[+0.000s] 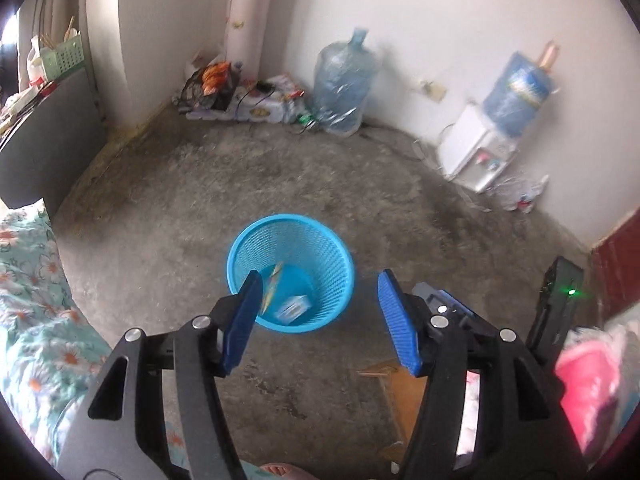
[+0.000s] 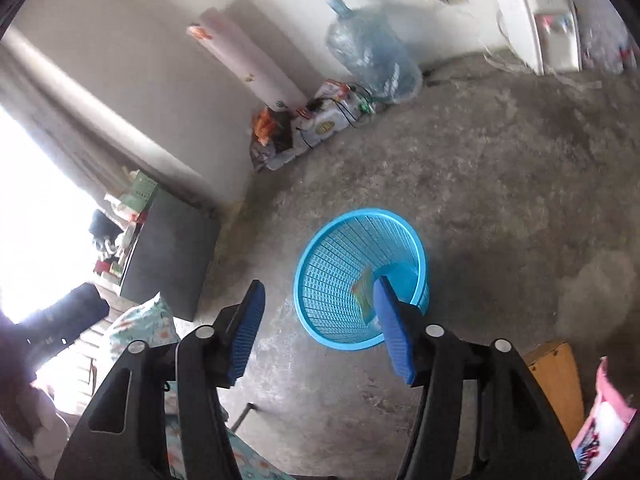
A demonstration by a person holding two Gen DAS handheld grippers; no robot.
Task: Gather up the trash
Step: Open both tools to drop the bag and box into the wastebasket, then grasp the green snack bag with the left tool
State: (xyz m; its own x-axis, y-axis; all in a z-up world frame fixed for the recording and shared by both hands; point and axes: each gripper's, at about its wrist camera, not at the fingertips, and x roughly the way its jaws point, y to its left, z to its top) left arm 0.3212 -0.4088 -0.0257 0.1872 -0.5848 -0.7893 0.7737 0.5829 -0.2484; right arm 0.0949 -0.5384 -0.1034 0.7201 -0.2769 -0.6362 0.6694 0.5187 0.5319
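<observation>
A blue mesh waste basket (image 1: pixel 291 272) stands on the concrete floor, also seen in the right wrist view (image 2: pixel 360 278). Inside it lie a yellow-green wrapper (image 1: pixel 273 285) and a small pale packet (image 1: pixel 294 309); the right wrist view shows the wrapper (image 2: pixel 363 288) too. My left gripper (image 1: pixel 318 320) hangs above the basket's near rim, open, with nothing between its blue pads. My right gripper (image 2: pixel 320 324) is open as well, empty, its right finger (image 2: pixel 394 328) overlapping the basket. In the left wrist view, the right gripper's body (image 1: pixel 554 312) with a green light shows at the right.
A flowered bedcover (image 1: pixel 32 312) lies at the left. A wooden stool (image 1: pixel 404 388) and pink cloth (image 1: pixel 592 384) are at the right. Water jug (image 1: pixel 344 88), dispenser (image 1: pixel 480 152), a pile of bags (image 1: pixel 240 96) and a dark cabinet (image 1: pixel 44 136) line the walls.
</observation>
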